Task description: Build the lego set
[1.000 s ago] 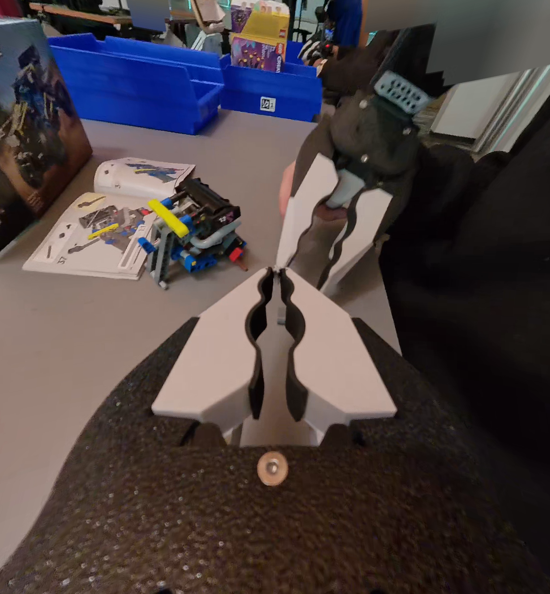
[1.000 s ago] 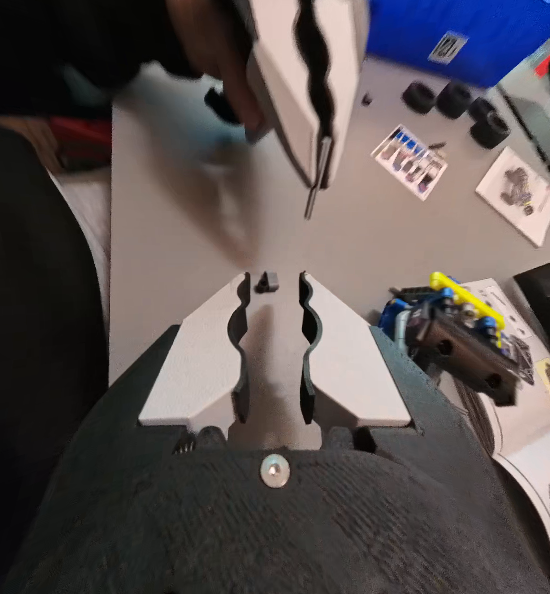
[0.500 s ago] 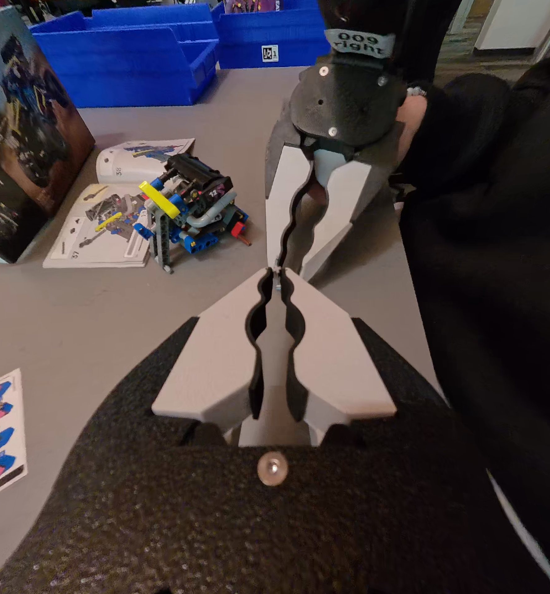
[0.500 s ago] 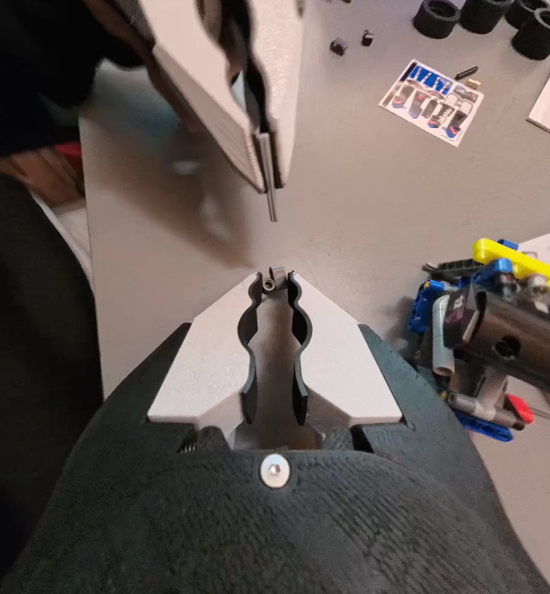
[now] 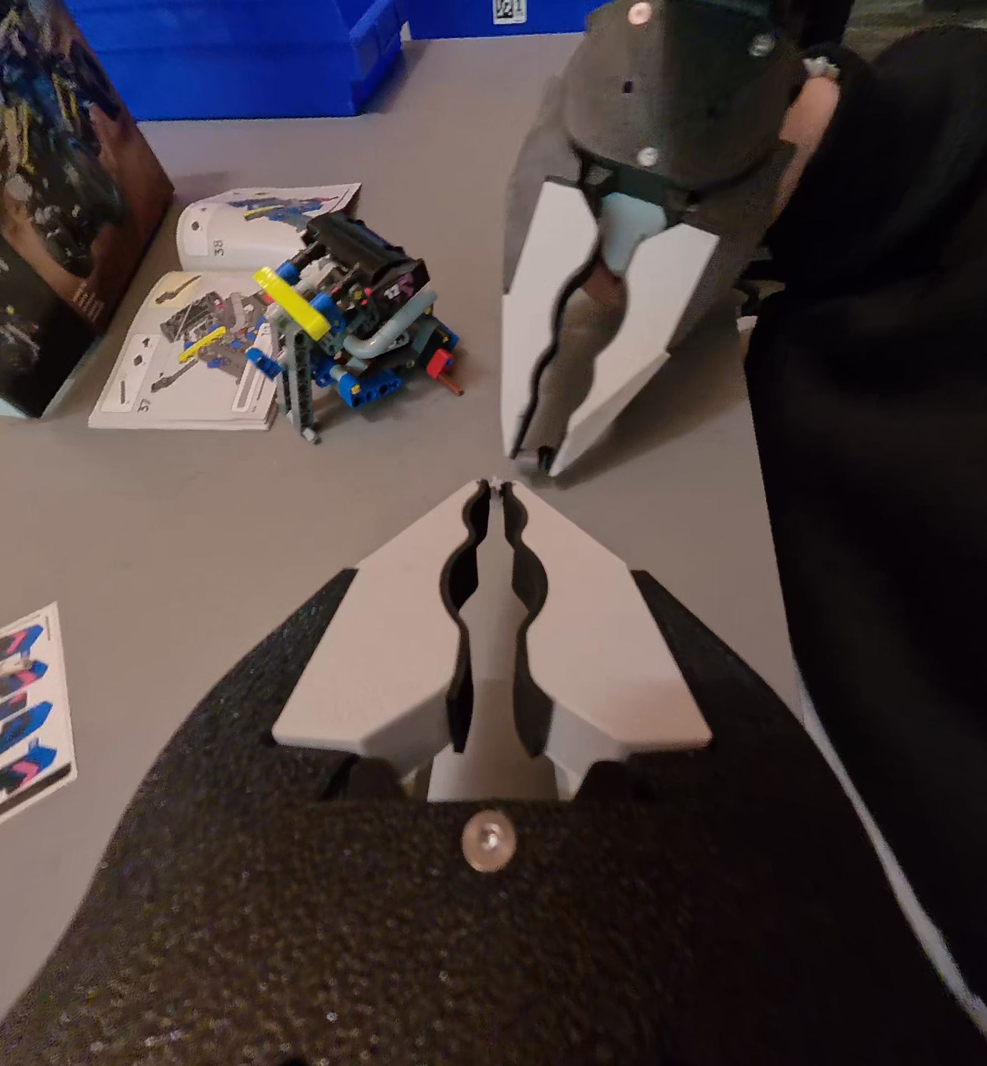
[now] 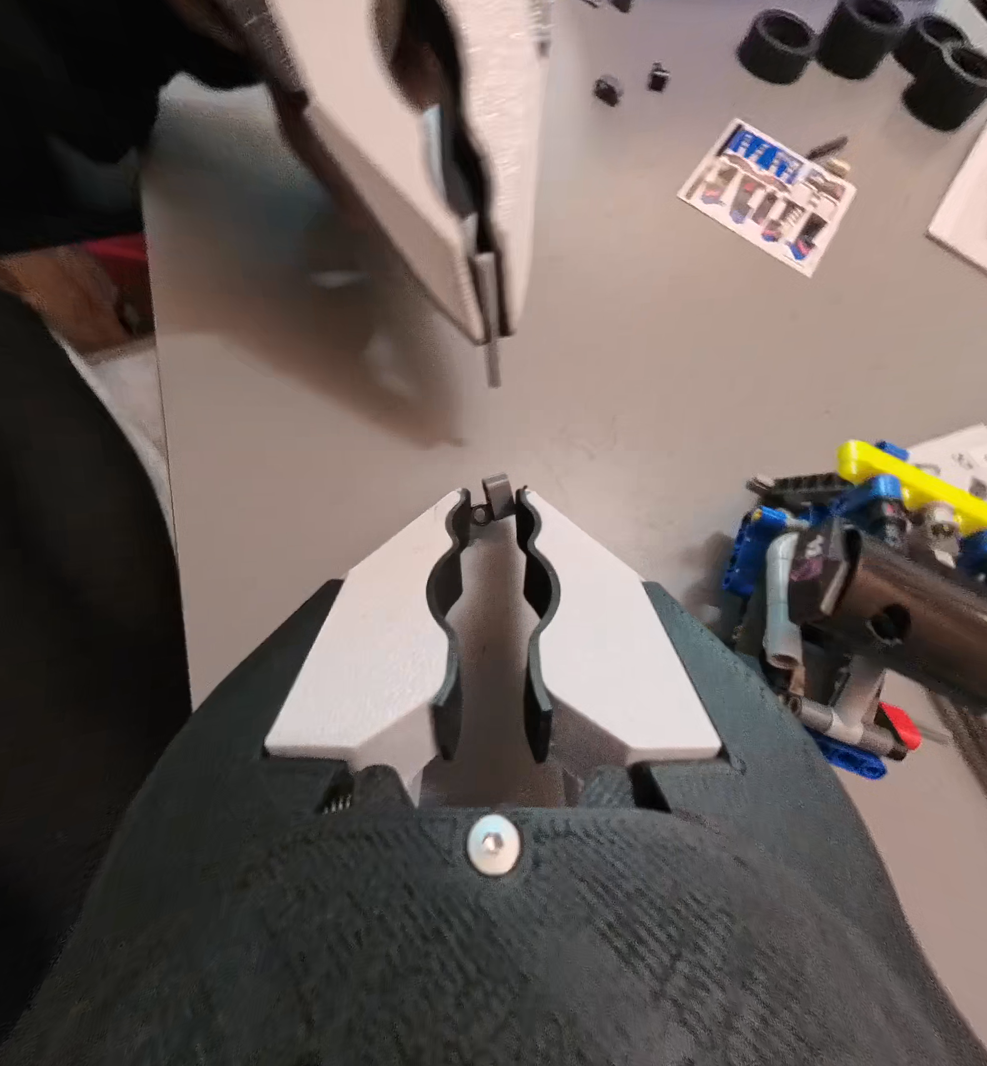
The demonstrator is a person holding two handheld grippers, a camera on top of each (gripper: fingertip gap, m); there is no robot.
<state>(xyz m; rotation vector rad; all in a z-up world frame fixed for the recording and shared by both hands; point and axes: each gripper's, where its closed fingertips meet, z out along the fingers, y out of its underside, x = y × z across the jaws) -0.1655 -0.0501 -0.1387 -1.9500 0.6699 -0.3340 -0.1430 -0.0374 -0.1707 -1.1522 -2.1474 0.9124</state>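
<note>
Two small grey parts sat at the centre of things. One, a thin grey axle (image 6: 492, 352), stuck out from the tips of the left gripper (image 6: 491, 331) at the upper middle of the right wrist frame, and that gripper was clenched on it. The other, a small grey connector (image 6: 499, 499), stood at mid-frame between the fingertips of the right gripper (image 6: 494, 502), whose pads pressed it from both sides. In the left wrist frame the axle showed only as a pale sliver at the left gripper's tips (image 5: 496, 490), and blur there made its shape hard to read; the right gripper (image 5: 537, 455) hung just beyond, up and to the right, tips nearly facing.

Axle and connector were near but apart, above the grey bench (image 6: 623, 357).

Further out, a part-built blue, black and yellow model (image 5: 352, 323) stood at centre left, half on an open instruction booklet (image 5: 191, 357), with the set's box (image 5: 35, 202) at the far left. A sticker sheet (image 6: 768, 196) and black tyres (image 6: 860, 52) lay at the upper right of the right wrist frame.
</note>
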